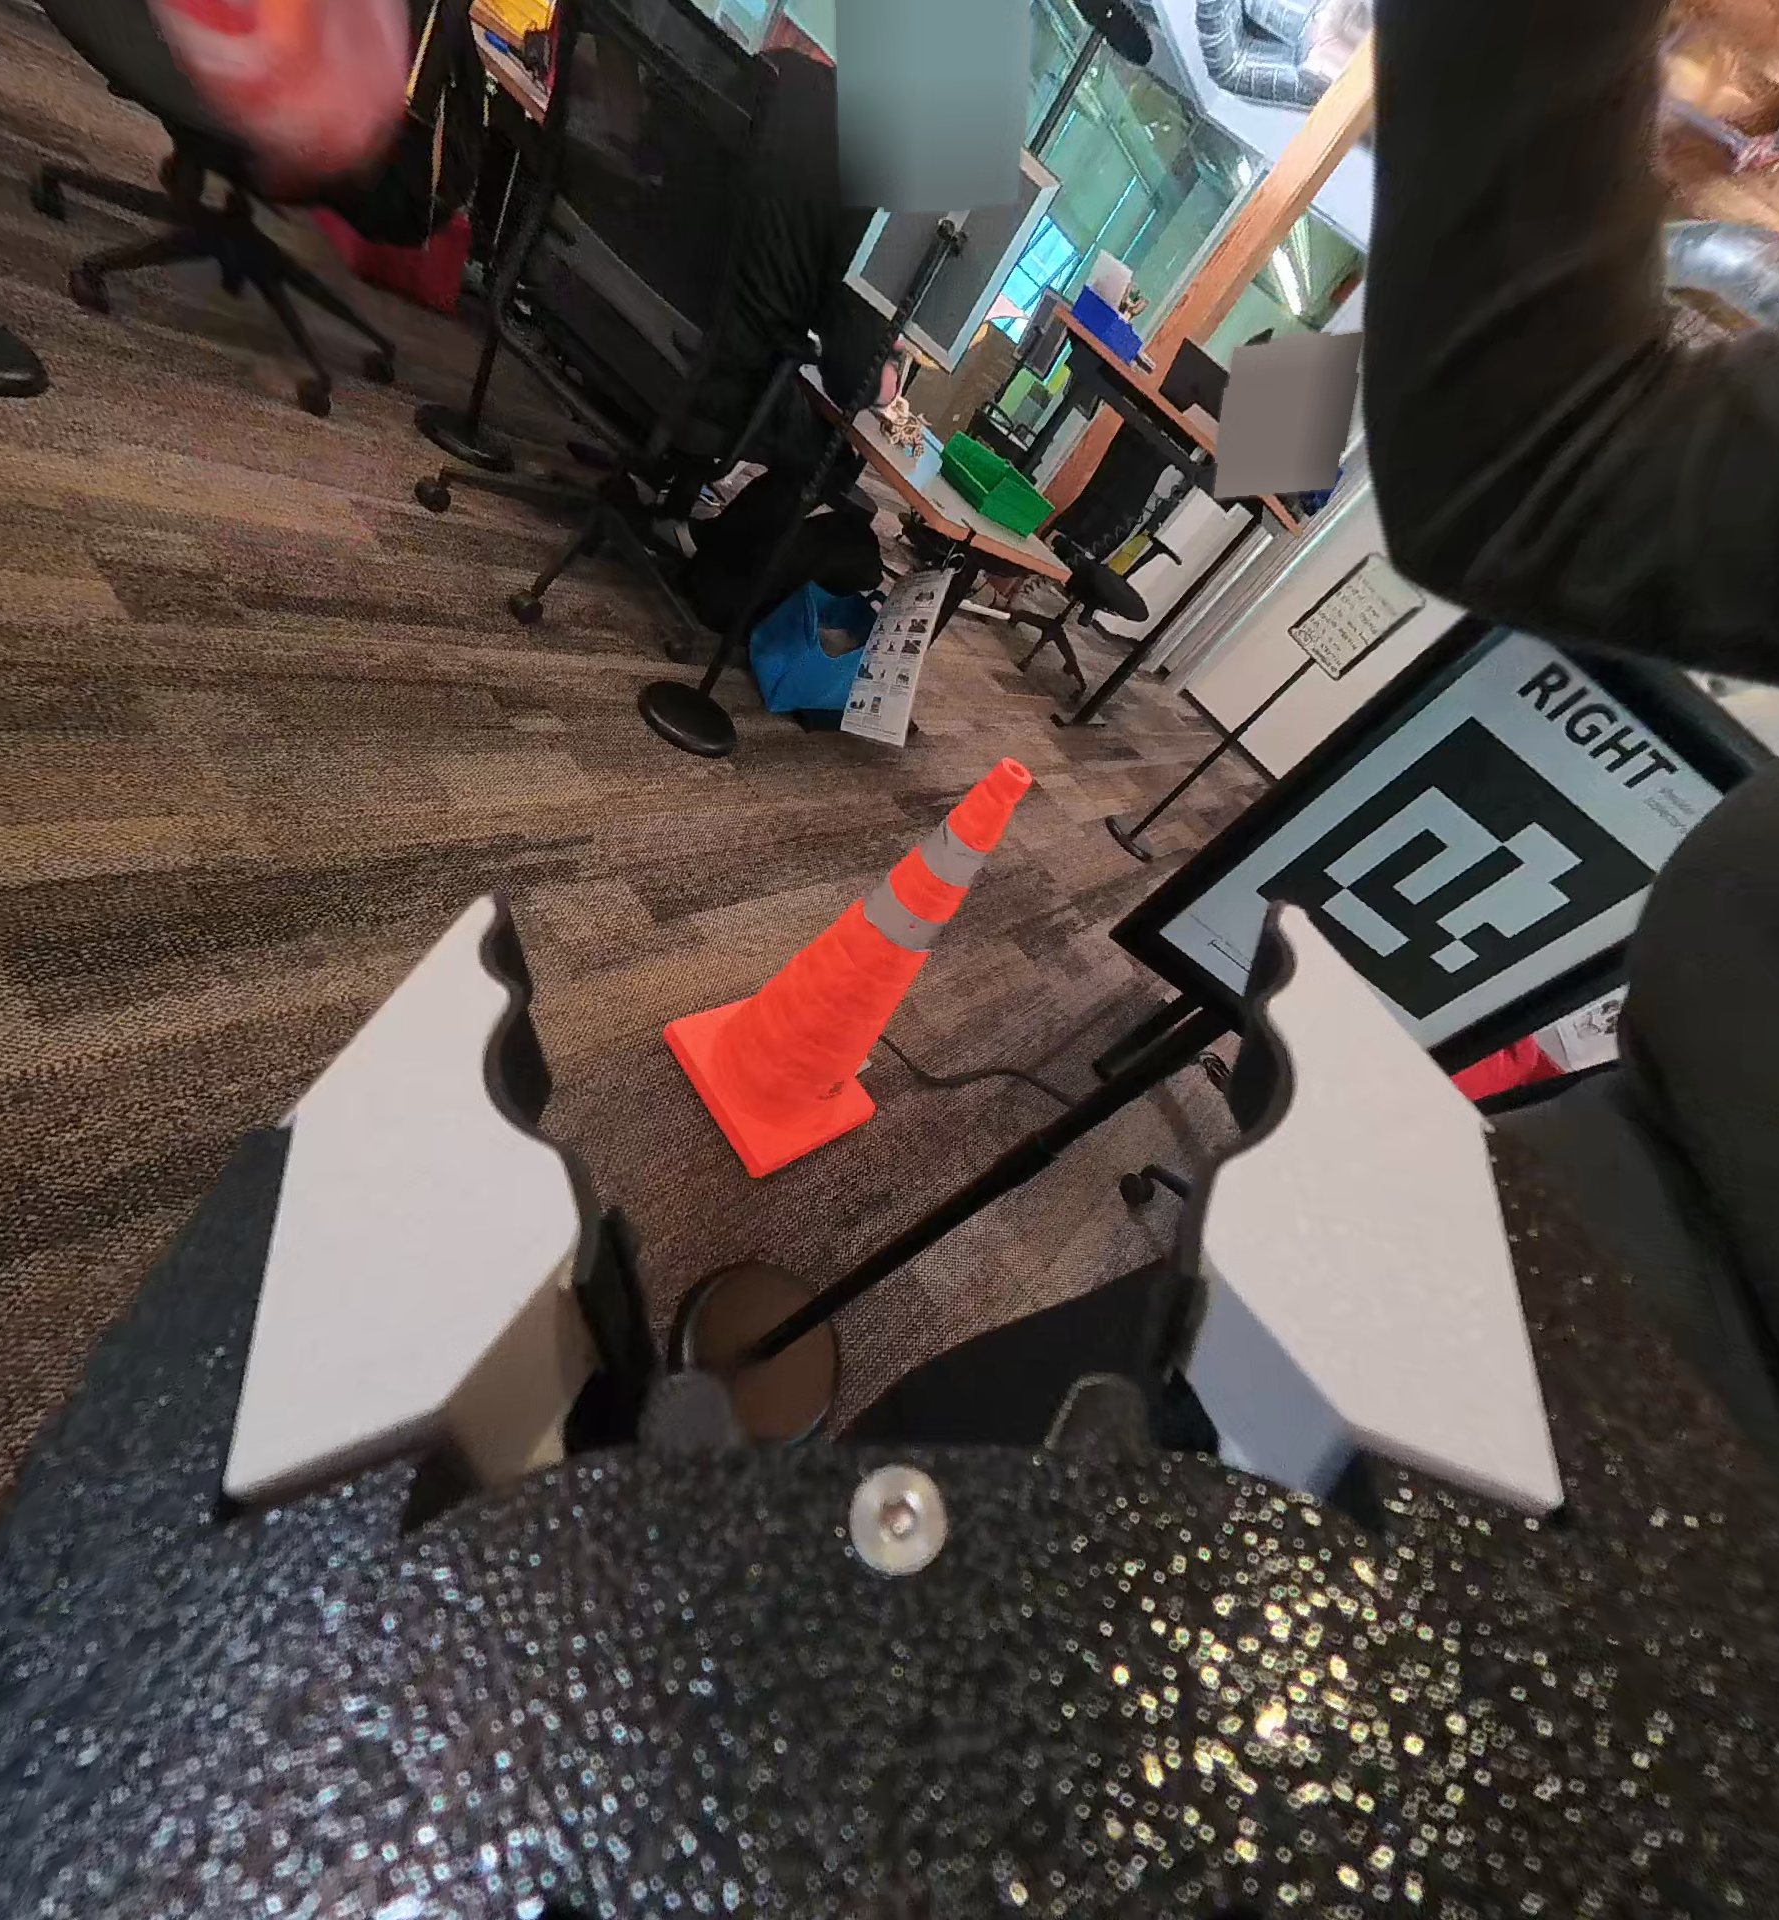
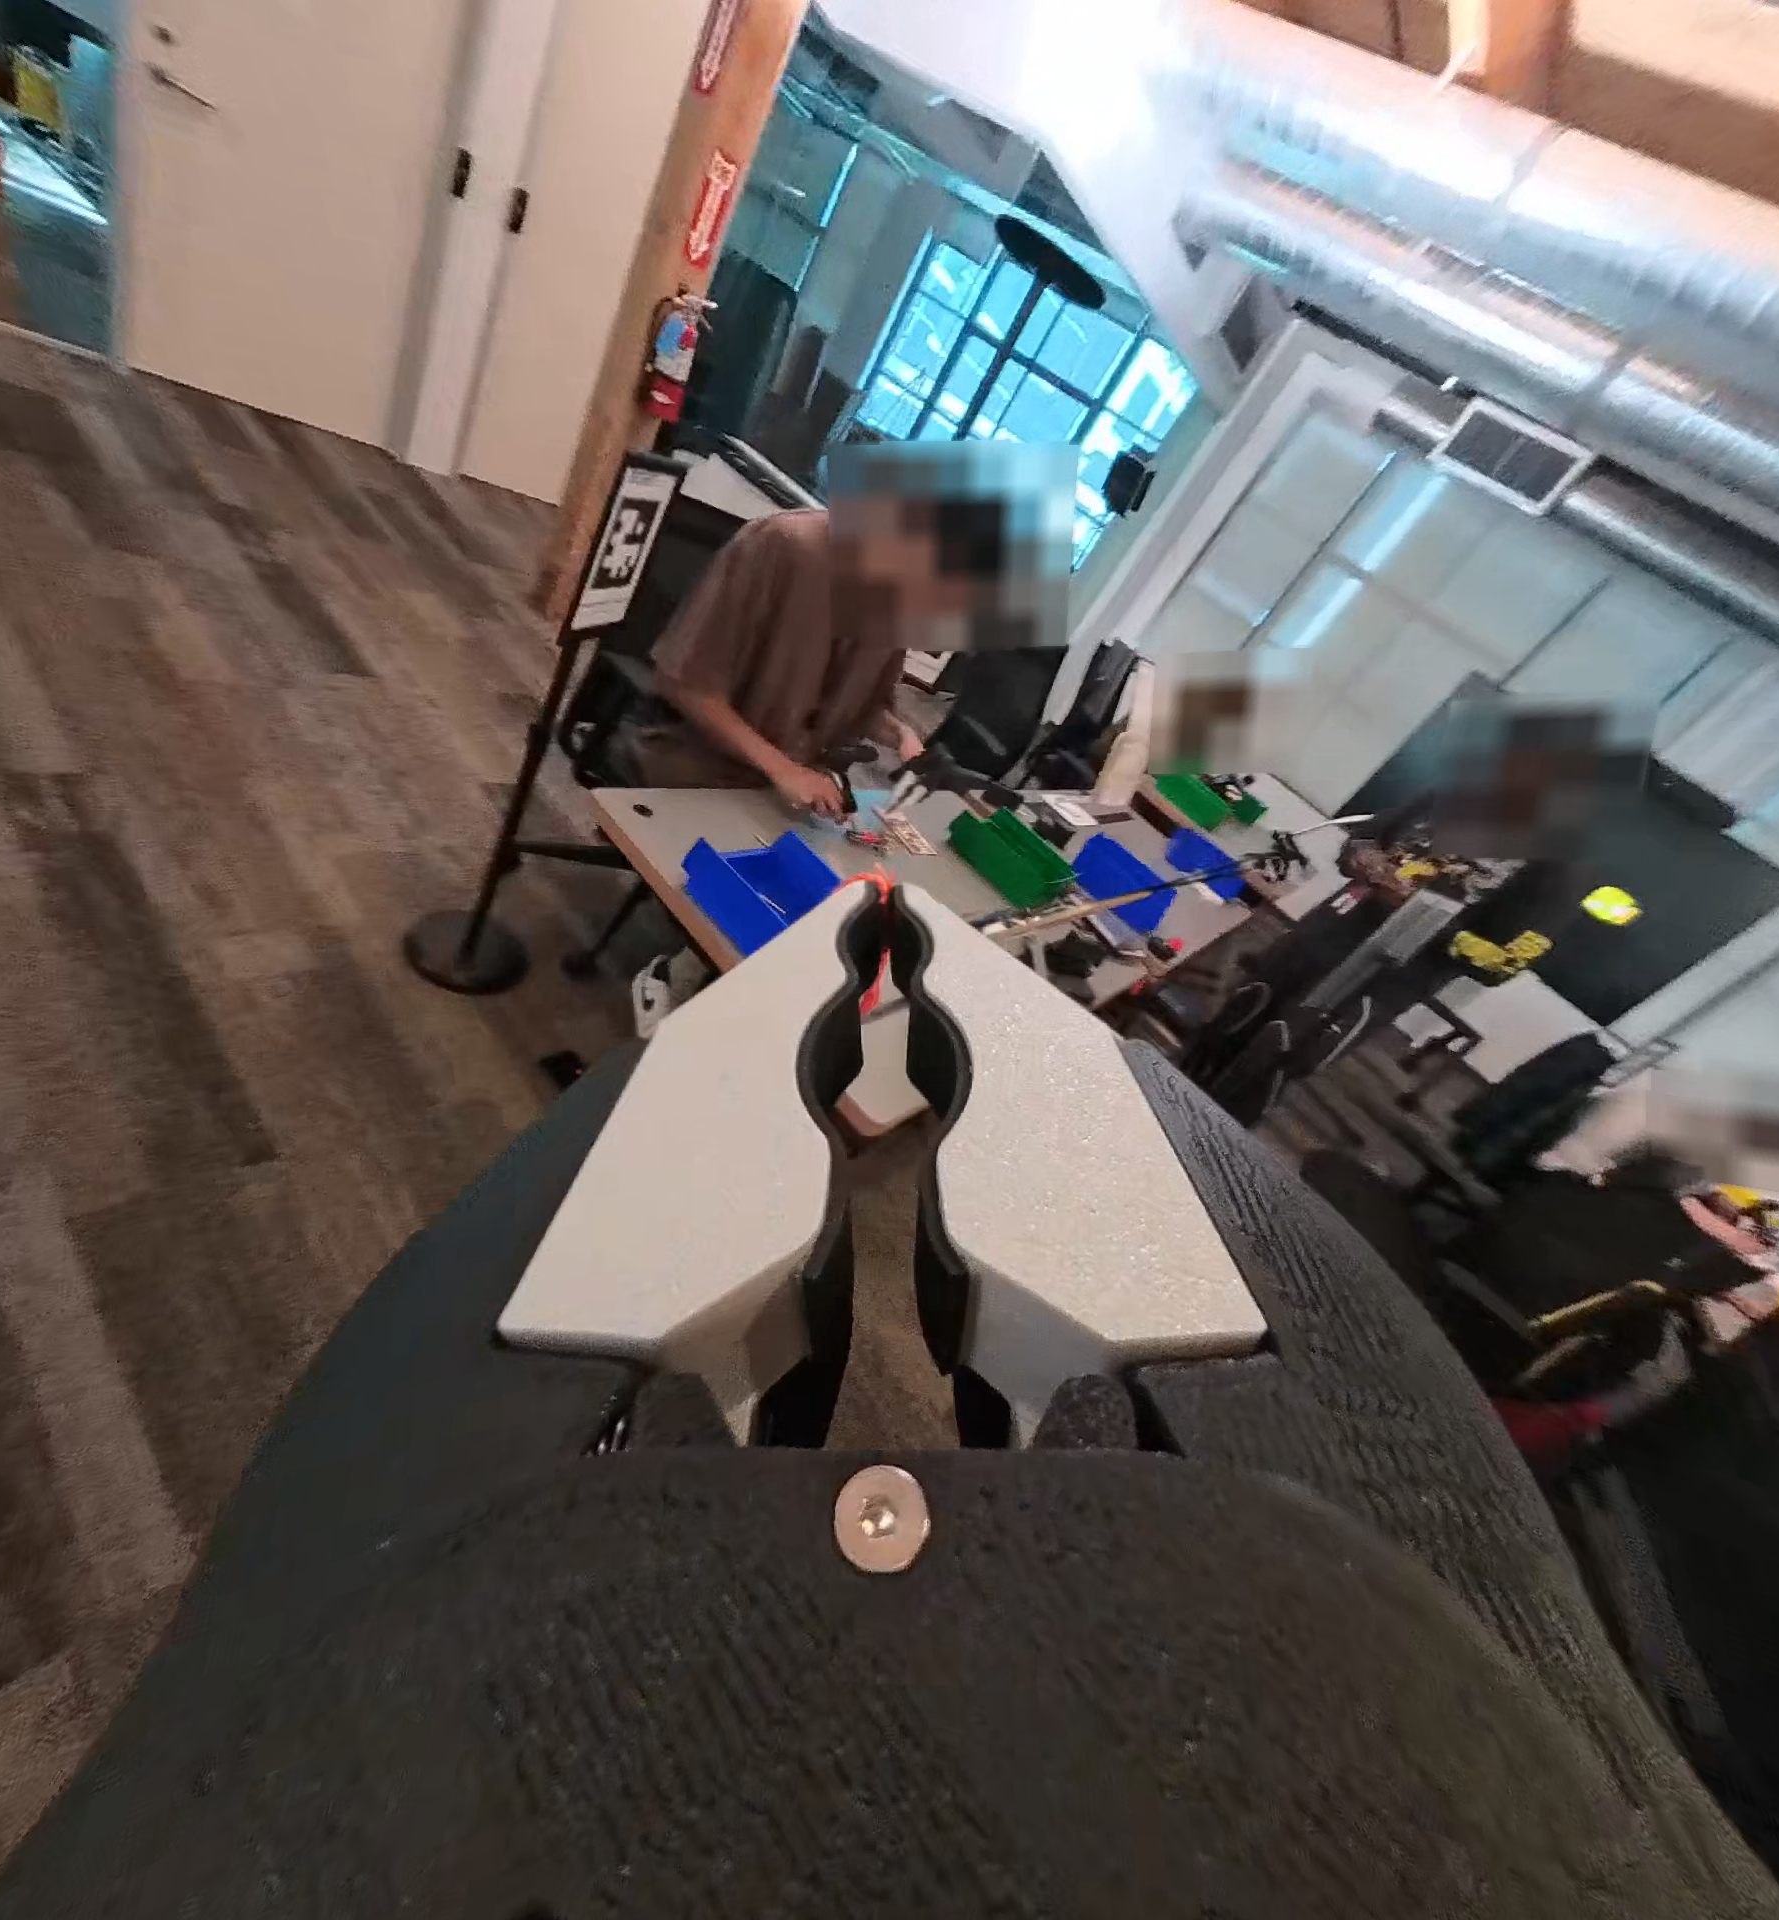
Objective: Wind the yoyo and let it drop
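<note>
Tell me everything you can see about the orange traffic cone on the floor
The bright orange ribbed traffic cone, seen only in the left wrist view, looks like a collapsible plastic or fabric type, with two grey reflective bands near its narrow open tip and a square orange base. It stands on the brown patterned carpet and appears tilted, perhaps from the camera's angle. A thin black cable runs up to its base. The open left gripper frames it without touching.
</note>
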{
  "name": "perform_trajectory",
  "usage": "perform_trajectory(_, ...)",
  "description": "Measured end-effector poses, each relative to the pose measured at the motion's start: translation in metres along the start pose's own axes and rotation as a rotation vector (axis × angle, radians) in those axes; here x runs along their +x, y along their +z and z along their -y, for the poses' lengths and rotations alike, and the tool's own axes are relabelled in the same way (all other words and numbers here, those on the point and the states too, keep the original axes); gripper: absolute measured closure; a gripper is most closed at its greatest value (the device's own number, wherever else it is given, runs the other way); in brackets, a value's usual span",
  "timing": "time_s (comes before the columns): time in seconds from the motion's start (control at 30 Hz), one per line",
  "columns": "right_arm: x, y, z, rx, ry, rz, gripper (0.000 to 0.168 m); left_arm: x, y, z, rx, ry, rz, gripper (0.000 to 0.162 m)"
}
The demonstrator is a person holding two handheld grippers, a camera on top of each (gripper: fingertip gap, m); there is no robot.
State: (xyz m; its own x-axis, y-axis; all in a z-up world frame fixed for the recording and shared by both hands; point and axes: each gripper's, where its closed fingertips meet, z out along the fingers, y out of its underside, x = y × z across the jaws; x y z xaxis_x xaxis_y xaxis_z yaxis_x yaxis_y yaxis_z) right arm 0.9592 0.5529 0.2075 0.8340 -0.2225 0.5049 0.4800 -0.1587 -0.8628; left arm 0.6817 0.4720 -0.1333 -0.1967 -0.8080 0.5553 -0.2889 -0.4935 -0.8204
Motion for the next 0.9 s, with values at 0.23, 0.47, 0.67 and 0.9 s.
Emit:
perform_trajectory(0.23, -0.003, 0.024, 0.025, 0.02, 0.035, 0.061, 0.168, 0.005, -0.006, 0.01, 0.044, 0.021, 0.014, 0.028)
perform_trajectory(0.47, -0.02, 0.011, -0.023, -0.057, -0.035, -0.039, 0.168, 0.016, -0.018, 0.032, 0.102, 0.098, 0.033, 0.028)
perform_trajectory(0.67, -0.095, -0.005, -0.162, -0.271, 0.113, 0.051, 0.168, 0.023, -0.027, 0.034, 0.128, 0.106, 0.012, 0.028)
perform_trajectory(0.9, -0.186, -0.001, -0.294, -0.511, 0.257, 0.204, 0.168, 0.025, -0.022, 0.033, 0.103, 0.113, -0.013, 0.028)
